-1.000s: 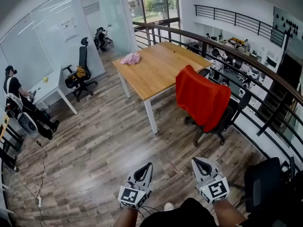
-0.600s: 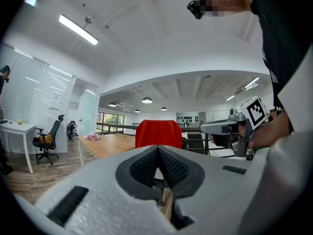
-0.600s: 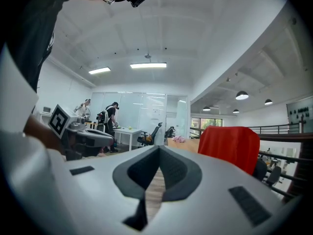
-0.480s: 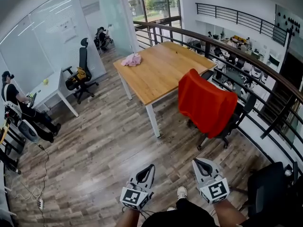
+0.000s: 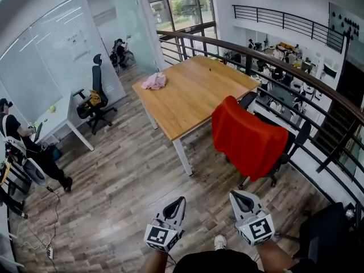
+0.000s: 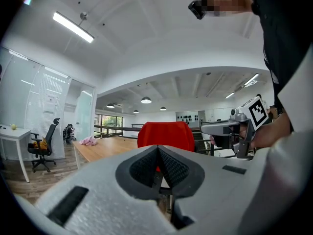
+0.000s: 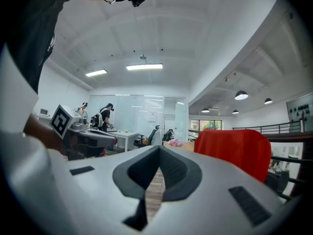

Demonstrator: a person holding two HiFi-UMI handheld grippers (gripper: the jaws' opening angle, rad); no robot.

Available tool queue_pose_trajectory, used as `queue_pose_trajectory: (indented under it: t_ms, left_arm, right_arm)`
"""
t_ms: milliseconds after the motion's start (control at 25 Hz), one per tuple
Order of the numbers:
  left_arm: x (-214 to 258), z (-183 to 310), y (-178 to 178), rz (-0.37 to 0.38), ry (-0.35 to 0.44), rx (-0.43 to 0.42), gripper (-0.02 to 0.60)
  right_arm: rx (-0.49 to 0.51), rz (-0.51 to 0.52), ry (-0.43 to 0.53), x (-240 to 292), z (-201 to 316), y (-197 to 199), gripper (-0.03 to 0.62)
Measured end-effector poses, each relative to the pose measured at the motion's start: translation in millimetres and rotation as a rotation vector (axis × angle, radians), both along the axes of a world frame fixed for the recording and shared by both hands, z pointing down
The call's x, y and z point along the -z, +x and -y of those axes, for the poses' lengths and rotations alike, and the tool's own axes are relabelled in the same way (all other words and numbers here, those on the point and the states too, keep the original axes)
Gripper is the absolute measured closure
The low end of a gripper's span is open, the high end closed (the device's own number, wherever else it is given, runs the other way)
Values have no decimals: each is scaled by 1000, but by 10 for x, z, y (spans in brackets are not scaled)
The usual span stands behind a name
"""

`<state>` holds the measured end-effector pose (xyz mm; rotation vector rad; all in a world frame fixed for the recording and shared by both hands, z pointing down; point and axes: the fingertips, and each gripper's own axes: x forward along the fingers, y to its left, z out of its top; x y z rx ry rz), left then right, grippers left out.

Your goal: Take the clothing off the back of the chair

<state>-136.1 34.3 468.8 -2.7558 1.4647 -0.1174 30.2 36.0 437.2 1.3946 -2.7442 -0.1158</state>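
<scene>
Ahead and to the right, past the near corner of the wooden tabletop [image 5: 193, 95], the red clothing [image 5: 248, 140] hangs over the back of the black office chair [image 5: 291, 144]. It is draped from the top edge down over most of the backrest. It is well apart from both grippers, which sit low in the head view with bare plank floor [image 5: 125, 186] between them and the chair. The left gripper [image 5: 177, 201] has its fingers [image 6: 139, 169] pressed together with nothing between them. The right gripper [image 5: 238, 195] is the same, its fingers [image 7: 134, 173] closed and empty.

The step in hand looks to be the approach. Done well, it means closing in on the draped side and spreading the fingers wide before arriving, since shut tips would only push the fabric. The best target is the top fold where the cloth rides over the backrest's upper edge, one gripper toward each end, pinching cloth alone and not the backrest. A lift straight up should come before any pull away, because a sideways drag would likely swivel or roll the chair. The railing [image 5: 273, 53] runs just behind it, so the pull belongs toward the open floor.
</scene>
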Motion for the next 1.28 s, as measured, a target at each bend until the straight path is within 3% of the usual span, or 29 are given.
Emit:
queue_pose_trajectory:
  t_ms: [480,640,880,1040,1280]
  left_arm:
    - [-5,610,325,26,-13,-46,566]
    - [55,773,364,14,-11,-44,566]
    - [-116,1108,465,-15,-27,-67,566]
    - [-206,1424,591,-48,-49,-116,566]
    - [-215,1945,707,-32,-40,-251,566]
  right_arm:
    - [-19,11,-42,-191,561,317,588]
    - [-25,9,-23,-144,685,376,588]
    - [-10,60,-79,-266,868,313,588]
    - [-45,65,-78,-292,1109,287,588]
    - [-160,91,-78,-253,1502,294,588]
